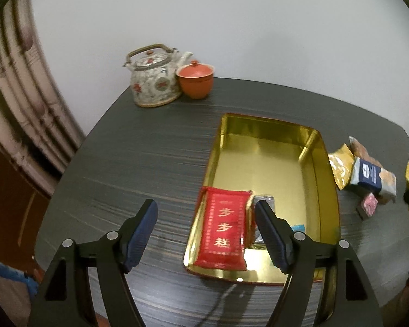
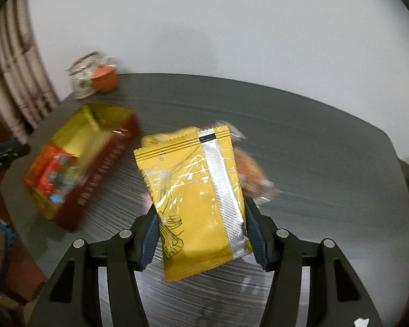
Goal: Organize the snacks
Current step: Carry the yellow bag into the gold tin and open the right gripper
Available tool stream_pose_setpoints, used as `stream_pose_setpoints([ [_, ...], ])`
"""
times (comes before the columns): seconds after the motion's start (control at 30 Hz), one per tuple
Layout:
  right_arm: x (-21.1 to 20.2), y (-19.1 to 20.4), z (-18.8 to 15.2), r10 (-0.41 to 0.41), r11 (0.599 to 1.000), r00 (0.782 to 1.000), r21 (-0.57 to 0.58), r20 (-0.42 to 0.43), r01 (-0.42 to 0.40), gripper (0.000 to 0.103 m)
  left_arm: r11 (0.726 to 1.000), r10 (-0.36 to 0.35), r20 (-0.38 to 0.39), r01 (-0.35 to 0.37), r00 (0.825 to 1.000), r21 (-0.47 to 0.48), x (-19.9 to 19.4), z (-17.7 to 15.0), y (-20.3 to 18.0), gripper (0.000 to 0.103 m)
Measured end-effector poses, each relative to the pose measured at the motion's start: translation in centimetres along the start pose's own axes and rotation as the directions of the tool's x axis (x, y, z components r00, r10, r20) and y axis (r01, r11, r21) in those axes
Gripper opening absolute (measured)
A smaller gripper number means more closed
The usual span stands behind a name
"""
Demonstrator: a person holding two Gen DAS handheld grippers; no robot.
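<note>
On the dark wood-grain table (image 1: pixel 150 141), at 12 o'clock from the left gripper (image 1: pixel 205 234), sits a floral ceramic teapot (image 1: pixel 152 81) w/ a wicker handle, touching an orange lidded cup (image 1: pixel 195 79) on its 3 o'clock side. L gripper's jaws are spread wide, nothing btwn them; its right finger overlaps the near end of the gold-lined tin (image 1: pixel 324 169). Inside the tin, near end: a flat red packet (image 1: pixel 223 229) w/ gold characters, beside it a silver foil-wrapped piece (image 1: pixel 263 201). At 3 o'clock of the tin, on the table, a loose pile of snacks (image 1: pixel 368 174): glossy gold, navy & pink wrappers.

Right gripper (image 2: pixel 201 234) pinches a shiny yellow packet (image 2: pixel 193 196), crimped edges, silver seam strip, held above the table. More wrappers lie blurred behind it; tin (image 2: pixel 106 169) at its 10 o'clock, red outer wall.
</note>
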State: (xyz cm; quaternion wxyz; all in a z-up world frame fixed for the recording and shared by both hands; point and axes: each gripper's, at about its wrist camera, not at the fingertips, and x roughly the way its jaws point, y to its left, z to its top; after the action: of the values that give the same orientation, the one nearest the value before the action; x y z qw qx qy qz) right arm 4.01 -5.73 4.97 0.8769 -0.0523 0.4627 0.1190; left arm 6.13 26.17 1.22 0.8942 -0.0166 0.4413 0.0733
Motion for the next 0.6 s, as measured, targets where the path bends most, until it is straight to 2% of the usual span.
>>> stream_pose_setpoints([
  [0.37,1.7,11.6,3.5,0.170,0.971,0.985,-0.169,-0.007,-0.169,0.053,0.992,0.062,-0.010,-0.062,0.998,-0.106,-0.3,-0.3,4.0,0.075],
  [0.43,2.2,13.2,3.6,0.185,0.964,0.983,-0.192,-0.016,-0.185,0.053,0.989,0.089,-0.017,-0.090,0.996,-0.117,-0.2,-0.3,4.6,0.075],
  [0.6,4.2,16.5,3.7,0.203,0.949,0.978,-0.236,-0.053,-0.210,0.053,0.986,0.088,-0.019,-0.090,0.996,-0.139,-0.2,-0.3,5.2,0.075],
])
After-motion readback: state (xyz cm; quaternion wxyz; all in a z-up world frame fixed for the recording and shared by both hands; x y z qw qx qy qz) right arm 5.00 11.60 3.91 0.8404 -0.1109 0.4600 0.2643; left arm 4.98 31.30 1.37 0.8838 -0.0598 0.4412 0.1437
